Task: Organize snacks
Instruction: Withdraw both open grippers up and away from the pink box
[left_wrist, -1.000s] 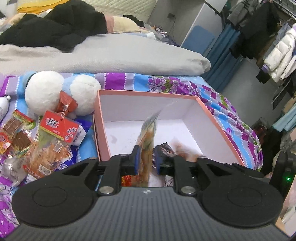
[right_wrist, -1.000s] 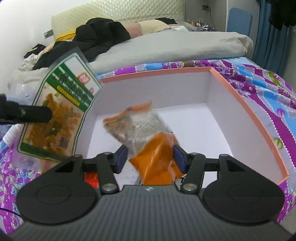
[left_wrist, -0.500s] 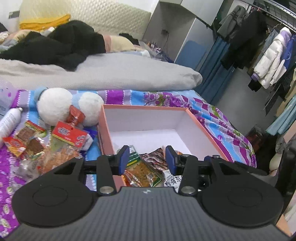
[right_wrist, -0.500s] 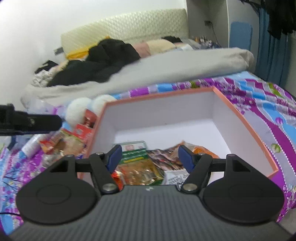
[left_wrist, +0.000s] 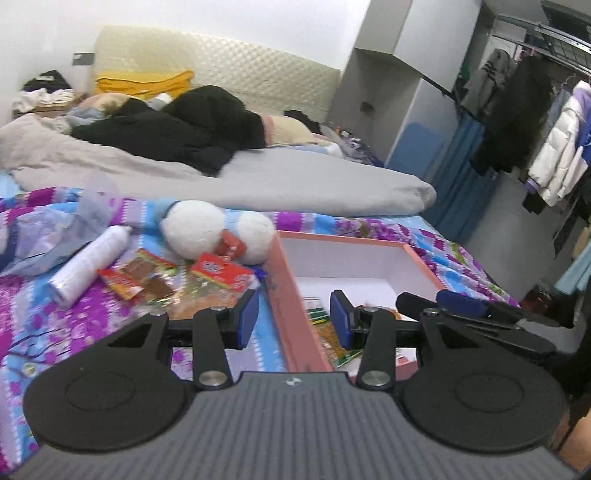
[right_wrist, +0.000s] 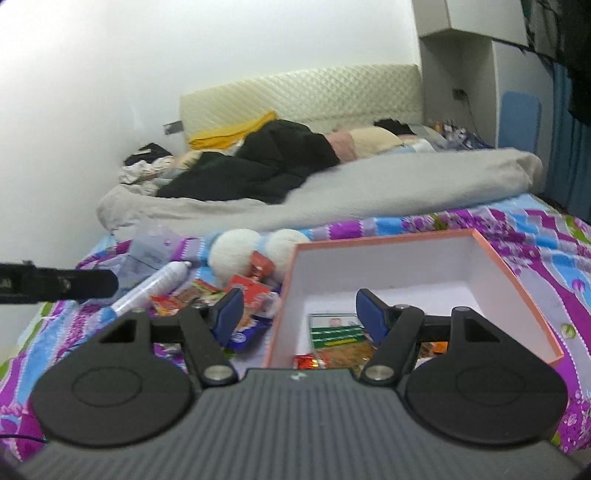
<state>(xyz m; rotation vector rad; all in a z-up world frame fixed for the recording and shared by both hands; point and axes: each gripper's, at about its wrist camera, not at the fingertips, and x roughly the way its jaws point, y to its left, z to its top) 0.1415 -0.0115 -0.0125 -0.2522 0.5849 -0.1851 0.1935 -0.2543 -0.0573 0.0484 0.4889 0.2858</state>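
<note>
Both grippers hang above the bed with jaws released and nothing between them. The left gripper (left_wrist: 293, 321) straddles the left wall of the pink-rimmed white cardboard box (left_wrist: 284, 273); the right gripper (right_wrist: 295, 314) does likewise. Several snack packets (right_wrist: 336, 339) lie in the box's near end; more loose red and orange snack packets (left_wrist: 177, 273) lie left of it, beside a white plush toy (left_wrist: 195, 229).

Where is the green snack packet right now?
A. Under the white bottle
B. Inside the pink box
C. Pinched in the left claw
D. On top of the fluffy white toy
B: the green snack packet lies flat on the white floor of the pink box, and both claws are open with nothing in them.
</note>
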